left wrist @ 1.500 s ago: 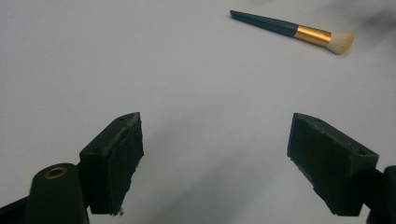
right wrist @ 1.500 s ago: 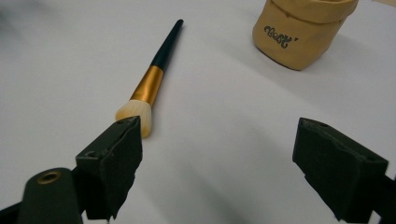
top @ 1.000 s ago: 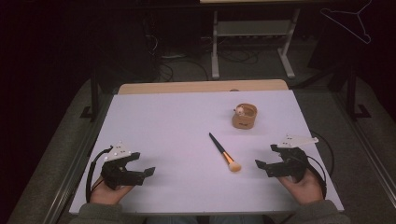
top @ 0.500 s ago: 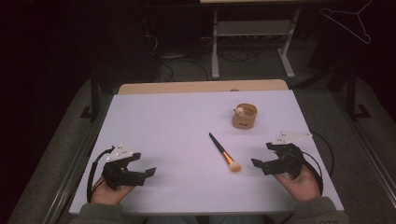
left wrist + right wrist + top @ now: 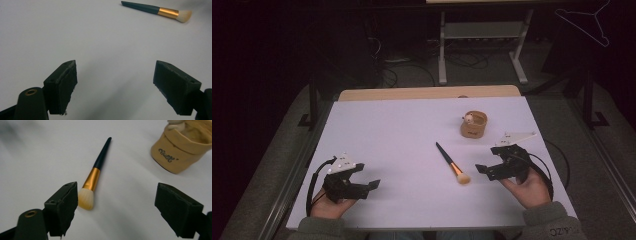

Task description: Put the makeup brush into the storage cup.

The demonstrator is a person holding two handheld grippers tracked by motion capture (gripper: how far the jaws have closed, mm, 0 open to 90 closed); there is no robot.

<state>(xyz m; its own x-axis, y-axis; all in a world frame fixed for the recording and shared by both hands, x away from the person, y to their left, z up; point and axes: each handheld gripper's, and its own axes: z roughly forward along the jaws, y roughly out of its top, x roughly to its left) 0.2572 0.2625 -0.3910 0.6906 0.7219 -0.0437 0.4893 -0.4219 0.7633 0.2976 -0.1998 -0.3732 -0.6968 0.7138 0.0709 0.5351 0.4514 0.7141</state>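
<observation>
The brush point(image 5: 452, 163) lies flat on the white bench point(image 5: 402, 130), right of centre, dark handle pointing to the far side, gold ferrule and pale bristles at your near end. Nothing grips it.

Your right tool point(image 5: 486, 169) sits just beside the bristle end, low over the bench, released with jaws wide apart. In the right gripper view the bristles point(image 5: 85, 199) sit right next to that tool's left jaw; I can't tell whether they touch. The handle point(image 5: 102, 153) runs up and away from the tool.

The tan cup-like holder point(image 5: 474, 124) stands upright on the bench beyond the brush and your right tool, near both, apart from the brush. It has dark lettering on its side and something pale at its rim, too small to identify.

Your left tool point(image 5: 364, 185) is at the near left of the bench, well apart from the brush, also released, jaws spread, nothing between them. In the left gripper view the brush point(image 5: 157, 10) lies far off at top right.

Both your hands hold the tools from the near edge, with a cable looping off each.
</observation>
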